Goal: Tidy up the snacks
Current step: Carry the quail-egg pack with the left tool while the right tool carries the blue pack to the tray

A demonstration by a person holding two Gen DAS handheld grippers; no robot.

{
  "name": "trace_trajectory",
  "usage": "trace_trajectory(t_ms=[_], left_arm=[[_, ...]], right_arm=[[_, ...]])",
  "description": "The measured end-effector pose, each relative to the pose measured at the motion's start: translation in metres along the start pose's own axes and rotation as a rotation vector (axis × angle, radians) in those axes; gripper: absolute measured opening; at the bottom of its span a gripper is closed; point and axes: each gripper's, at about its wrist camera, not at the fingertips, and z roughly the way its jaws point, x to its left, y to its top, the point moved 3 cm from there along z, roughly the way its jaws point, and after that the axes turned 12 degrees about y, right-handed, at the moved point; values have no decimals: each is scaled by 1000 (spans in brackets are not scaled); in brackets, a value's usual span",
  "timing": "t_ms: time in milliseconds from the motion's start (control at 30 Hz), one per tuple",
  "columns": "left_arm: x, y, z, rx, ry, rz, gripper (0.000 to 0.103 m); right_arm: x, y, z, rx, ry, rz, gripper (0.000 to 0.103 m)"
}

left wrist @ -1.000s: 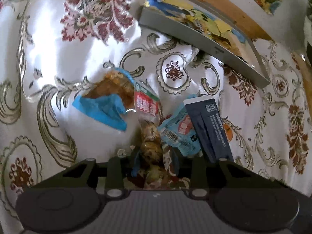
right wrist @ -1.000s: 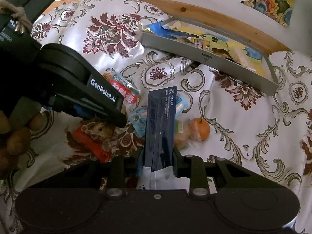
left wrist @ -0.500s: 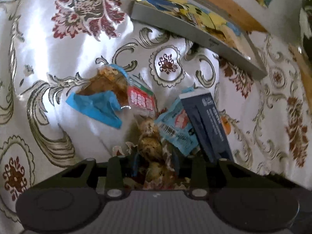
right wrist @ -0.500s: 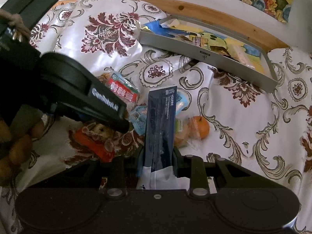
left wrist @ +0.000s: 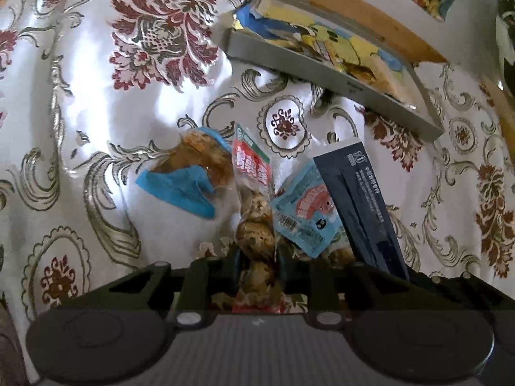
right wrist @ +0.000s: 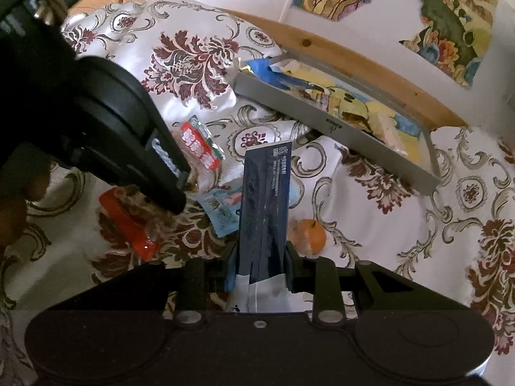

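Observation:
My left gripper is shut on a clear packet of speckled eggs with a red label, held above the cloth. My right gripper is shut on a long dark blue packet, which also shows at the right of the left wrist view as the dark blue packet. The left gripper's black body fills the left of the right wrist view. A grey tray with several snack packs sits at the back. A light blue sachet, a blue-ended snack bag and an orange lie on the cloth.
A red packet lies on the floral tablecloth below the left gripper. A wooden table edge runs behind the tray, with a wall and patterned pictures beyond. A hand holds the left gripper at the far left.
Both grippers have risen and tilted up with their packets still held. The tray and wall now show more fully; the egg packet hangs higher over the pile.

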Motion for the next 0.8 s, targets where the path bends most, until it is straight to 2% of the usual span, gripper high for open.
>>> trace_trajectory(t_ms=[167,667,800], left_arm=[[9,-3,-14,-7,-38,-62,22],[4,9,-34,-121,-117,-102,22],[3,20,-36,-126,-126,-121,22]], right_arm=[[0,2,-4,-20,-19,-14,30],[-1,13,-23,-110,-75,-73,30],[-7,21,-28,-142,-90,-71,30]])
